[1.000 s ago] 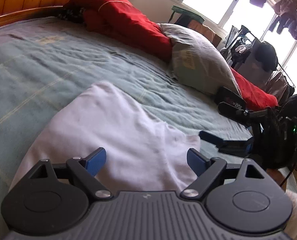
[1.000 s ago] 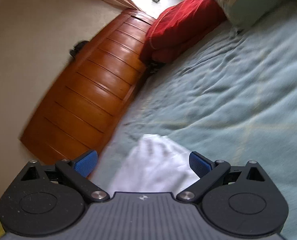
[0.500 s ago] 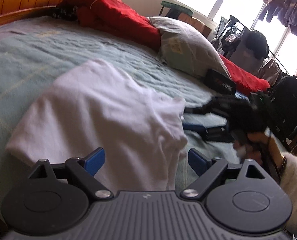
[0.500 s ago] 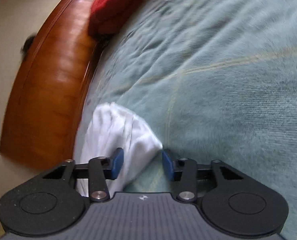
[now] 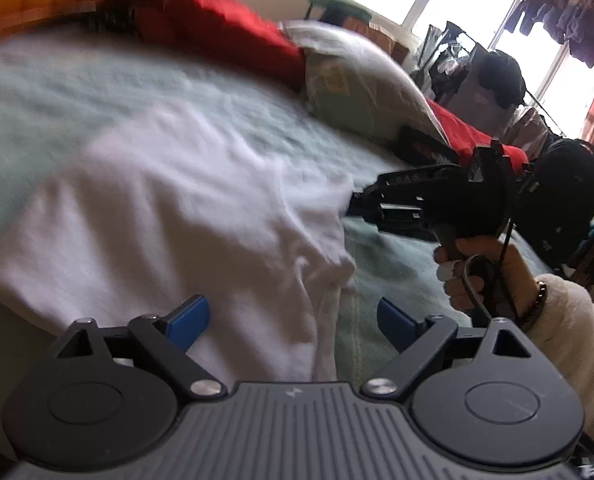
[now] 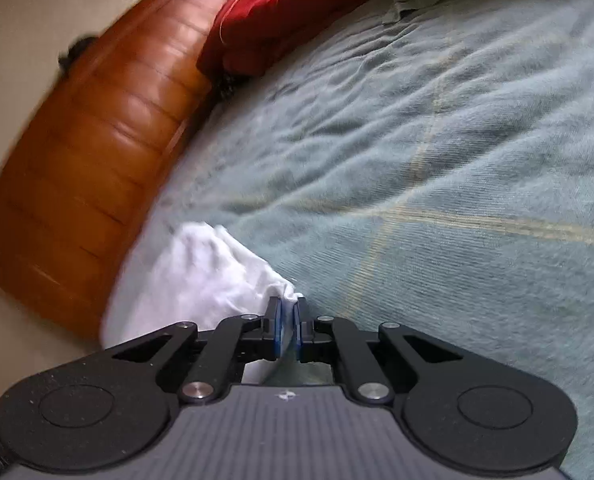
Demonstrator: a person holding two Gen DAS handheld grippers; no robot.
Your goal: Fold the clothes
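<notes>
- Blue-padded fingers of my right gripper: jaws just brought together, now clamped on a corner of the thin white cotton garment; a fold of cloth shows between the pads.
- Blue fingers of my left gripper: spread wide, nothing pinched; the near hem of the white garment lies between and under them, and I cannot tell whether they touch it.
- White garment, location: spread mostly flat on the pale green woven blanket, close to the orange-brown wooden bed frame.
- Handling, my estimate: light, limp, no stiffness; it will drape and sag from any single hold, and wrinkles easily. Not fragile. Thin fabric may slip from a shallow pinch.
- Hold points, my estimate: corners and hem edges, one per gripper, taken deep in the pads, clear of the blanket.
- Surroundings: red bedding and a grey-green pillow lie well apart at the head.
</notes>
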